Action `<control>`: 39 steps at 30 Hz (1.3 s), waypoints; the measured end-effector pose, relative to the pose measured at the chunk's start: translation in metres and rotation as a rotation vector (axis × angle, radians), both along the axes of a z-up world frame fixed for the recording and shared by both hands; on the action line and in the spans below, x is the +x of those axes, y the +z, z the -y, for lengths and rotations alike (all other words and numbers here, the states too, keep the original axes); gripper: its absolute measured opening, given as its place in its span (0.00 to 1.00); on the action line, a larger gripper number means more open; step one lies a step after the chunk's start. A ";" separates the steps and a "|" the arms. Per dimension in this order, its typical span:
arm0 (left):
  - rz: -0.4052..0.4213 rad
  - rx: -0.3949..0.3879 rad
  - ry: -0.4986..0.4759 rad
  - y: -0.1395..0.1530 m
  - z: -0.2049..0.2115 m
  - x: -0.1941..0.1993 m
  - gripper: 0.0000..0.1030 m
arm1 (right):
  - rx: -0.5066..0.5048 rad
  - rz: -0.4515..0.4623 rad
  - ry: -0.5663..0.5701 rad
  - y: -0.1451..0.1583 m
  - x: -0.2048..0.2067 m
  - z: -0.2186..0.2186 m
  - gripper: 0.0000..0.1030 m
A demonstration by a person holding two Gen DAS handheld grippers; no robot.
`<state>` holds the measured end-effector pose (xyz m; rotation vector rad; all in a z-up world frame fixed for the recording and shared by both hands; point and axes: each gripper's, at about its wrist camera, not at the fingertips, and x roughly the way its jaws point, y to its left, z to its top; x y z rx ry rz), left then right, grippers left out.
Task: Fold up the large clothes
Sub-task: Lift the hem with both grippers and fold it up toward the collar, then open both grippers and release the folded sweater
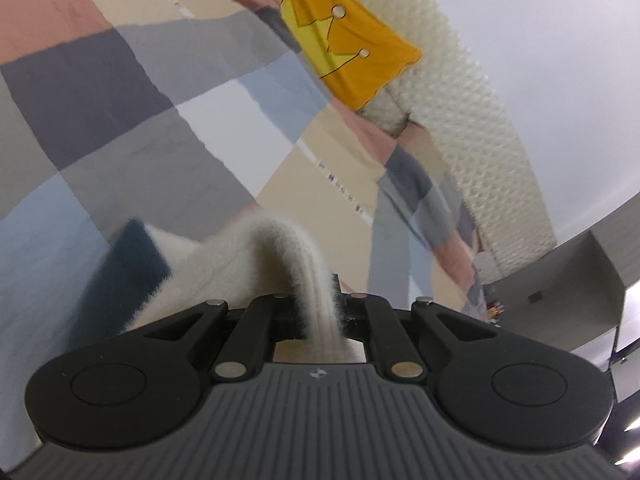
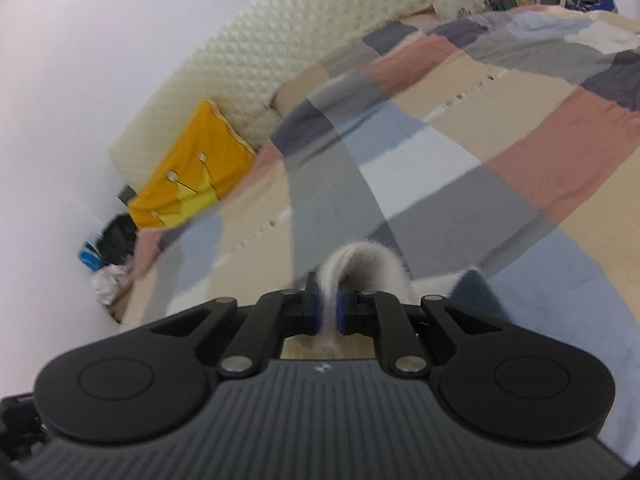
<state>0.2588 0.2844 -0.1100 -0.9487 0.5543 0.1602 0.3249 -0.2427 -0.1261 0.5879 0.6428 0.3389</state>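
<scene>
Bed quilt blurred | both fingers pinch fuzzy sweater, mostly hidden

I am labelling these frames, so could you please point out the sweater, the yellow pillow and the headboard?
sweater (image 1: 296, 256): left wrist view, on the fuzzy white fold above the gripper.
yellow pillow (image 2: 192, 176): right wrist view, on its face near the crown print.
headboard (image 1: 472, 92): left wrist view, on its quilted cream panel.

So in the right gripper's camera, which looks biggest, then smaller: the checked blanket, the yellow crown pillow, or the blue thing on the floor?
1. Checked blanket, filling most of the view.
2. Yellow crown pillow.
3. Blue thing, just a small patch by the wall.
The pillow and blue thing lie farther away, so real sizes are unsure.
</scene>
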 end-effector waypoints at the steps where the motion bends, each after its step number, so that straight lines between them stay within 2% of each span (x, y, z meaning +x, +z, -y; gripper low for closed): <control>1: -0.014 -0.003 0.001 -0.007 -0.002 0.009 0.07 | 0.013 -0.020 -0.007 -0.006 0.007 0.000 0.11; 5: -0.069 0.010 -0.017 -0.027 -0.012 0.050 0.07 | 0.050 -0.097 -0.030 -0.027 0.044 -0.003 0.11; 14: -0.130 0.100 -0.066 -0.068 -0.034 0.126 0.07 | -0.086 -0.105 -0.041 -0.057 0.096 -0.036 0.11; 16: -0.127 0.069 -0.069 -0.080 -0.041 0.130 0.07 | -0.125 -0.104 -0.021 -0.062 0.102 -0.041 0.11; 18: -0.129 0.050 -0.072 -0.093 -0.046 0.135 0.07 | -0.106 -0.126 -0.030 -0.069 0.106 -0.039 0.11; 20: -0.135 0.068 -0.082 -0.101 -0.046 0.139 0.07 | -0.089 -0.142 -0.032 -0.074 0.109 -0.039 0.10; 25: -0.127 0.190 -0.139 -0.095 -0.032 0.142 0.09 | -0.110 -0.148 -0.026 -0.076 0.111 -0.043 0.11; 28: -0.122 0.204 -0.146 -0.091 -0.027 0.139 0.09 | -0.116 -0.140 -0.016 -0.072 0.109 -0.043 0.12; 30: -0.129 0.225 -0.161 -0.087 -0.023 0.137 0.16 | -0.110 -0.147 -0.016 -0.070 0.108 -0.043 0.14; 31: -0.129 0.223 -0.173 -0.084 -0.020 0.136 0.29 | -0.112 -0.147 -0.010 -0.068 0.108 -0.044 0.18; 32: -0.122 0.216 -0.185 -0.082 -0.019 0.135 0.52 | -0.121 -0.142 0.001 -0.066 0.107 -0.045 0.24; 33: -0.111 0.212 -0.190 -0.078 -0.017 0.132 0.61 | -0.135 -0.131 0.012 -0.063 0.105 -0.046 0.30; 34: -0.089 0.216 -0.192 -0.073 -0.014 0.129 0.67 | -0.147 -0.120 0.019 -0.059 0.103 -0.048 0.42; 35: -0.068 0.226 -0.201 -0.068 -0.011 0.125 0.67 | -0.156 -0.105 0.029 -0.055 0.100 -0.050 0.54; 37: -0.050 0.251 -0.219 -0.057 -0.003 0.120 0.67 | -0.162 -0.074 0.050 -0.048 0.093 -0.053 0.66; 39: -0.023 0.286 -0.235 -0.047 0.008 0.114 0.67 | -0.174 -0.031 0.069 -0.039 0.085 -0.058 0.71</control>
